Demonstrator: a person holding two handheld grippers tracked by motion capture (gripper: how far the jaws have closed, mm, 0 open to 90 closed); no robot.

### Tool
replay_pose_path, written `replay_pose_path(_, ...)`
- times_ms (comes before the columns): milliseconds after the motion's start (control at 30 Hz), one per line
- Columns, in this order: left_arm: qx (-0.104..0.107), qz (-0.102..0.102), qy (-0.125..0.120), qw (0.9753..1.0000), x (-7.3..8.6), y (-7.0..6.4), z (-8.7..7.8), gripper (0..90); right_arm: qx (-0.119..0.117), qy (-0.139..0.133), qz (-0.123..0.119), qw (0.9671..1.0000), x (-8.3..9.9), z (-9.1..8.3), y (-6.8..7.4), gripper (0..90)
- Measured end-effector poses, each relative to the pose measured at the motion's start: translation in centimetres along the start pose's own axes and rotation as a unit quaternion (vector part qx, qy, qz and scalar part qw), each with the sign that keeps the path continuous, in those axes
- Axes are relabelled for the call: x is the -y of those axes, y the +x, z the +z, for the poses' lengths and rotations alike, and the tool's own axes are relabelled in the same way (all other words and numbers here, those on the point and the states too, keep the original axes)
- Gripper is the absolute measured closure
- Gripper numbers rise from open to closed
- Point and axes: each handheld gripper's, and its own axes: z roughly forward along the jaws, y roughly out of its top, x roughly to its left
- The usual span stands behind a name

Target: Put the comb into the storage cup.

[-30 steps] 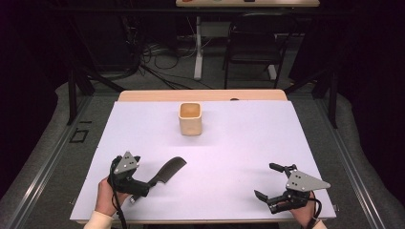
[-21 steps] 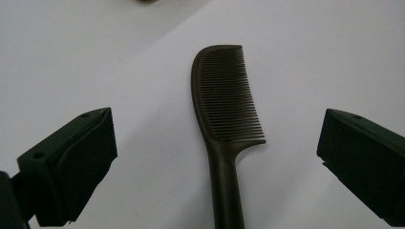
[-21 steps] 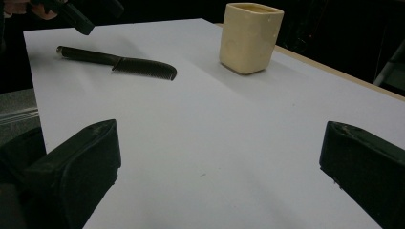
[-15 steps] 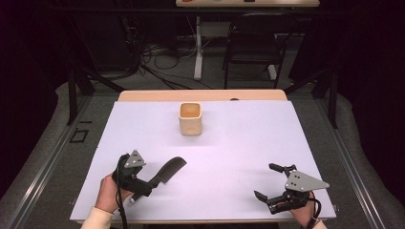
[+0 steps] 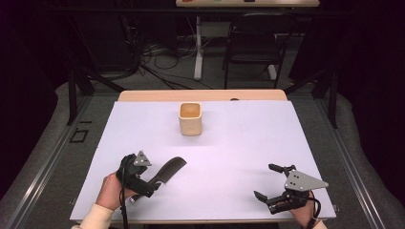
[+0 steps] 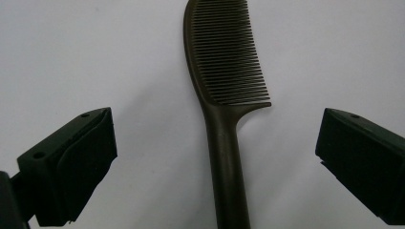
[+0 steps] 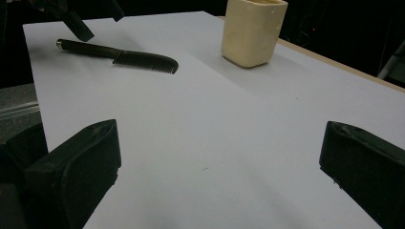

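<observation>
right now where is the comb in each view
High view: the comb lies low and left of centre on the white sheet, just ahead of the left gripper.
Left gripper view: the comb runs up the middle between the open jaws, teeth at the top, facing right.
Right gripper view: the comb lies at upper left, far off.
Shared landmark: the cream cup, also at top of the right gripper view.

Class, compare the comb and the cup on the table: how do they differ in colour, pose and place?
Colour: the comb is dark brown, the cup pale cream. Pose: the comb lies flat, the cup stands upright with its mouth open. Place: the comb's handle lies between the open jaws of the left gripper, while the cup stands apart, farther back. Both rest on the white table.
</observation>
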Motion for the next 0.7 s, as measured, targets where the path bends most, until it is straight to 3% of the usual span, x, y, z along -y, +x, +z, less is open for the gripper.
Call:
replay_pose_path(300, -0.001, 0.004, 0.055, 0.9985, -0.8, 0.1, 0.5, 0.9, 0.001, 0.005, -0.002, 1.0, 0.0, 0.1, 0.0, 0.0)
replay_pose_path(700, 0.009, 0.003, 0.1, 0.9949, -1.6, 0.2, 1.0, 25.8, -0.001, 0.009, -0.002, 1.0, 0.0, 0.1, 0.1, 0.0)
